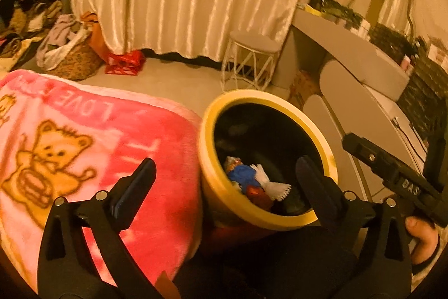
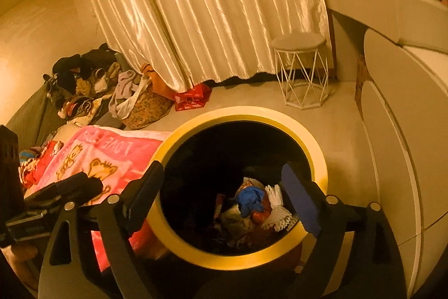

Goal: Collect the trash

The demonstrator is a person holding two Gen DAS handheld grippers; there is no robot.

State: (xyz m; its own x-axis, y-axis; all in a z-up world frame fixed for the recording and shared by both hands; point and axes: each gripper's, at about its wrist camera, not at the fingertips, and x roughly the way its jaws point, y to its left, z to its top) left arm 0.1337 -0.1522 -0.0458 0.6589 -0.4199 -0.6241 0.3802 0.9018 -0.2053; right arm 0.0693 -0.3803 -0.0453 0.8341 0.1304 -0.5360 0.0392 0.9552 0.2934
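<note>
From the left wrist, the left tongs stand wide open with nothing between the pads, poised above the near rim of the yellow-rimmed bin. The trash lies inside, straight ahead of the fingertips and below them: a blue scrap, a white fringed piece, something red. With the load dropped, the step to do well is the withdrawal, I judge: lift clear without catching the right-hand pad on the rim. Left of the tongs a pink bear blanket covers a bed; the right tool shows at the far right.

From the right wrist, the right tongs are likewise spread and empty, straddling the bin's near edge, with the trash just below between the pads. Beyond the tongs lies pale floor, then a wire-legged stool ahead to the right, a satin curtain behind, and a heap of clothes far left. White cabinets run along the right.
</note>
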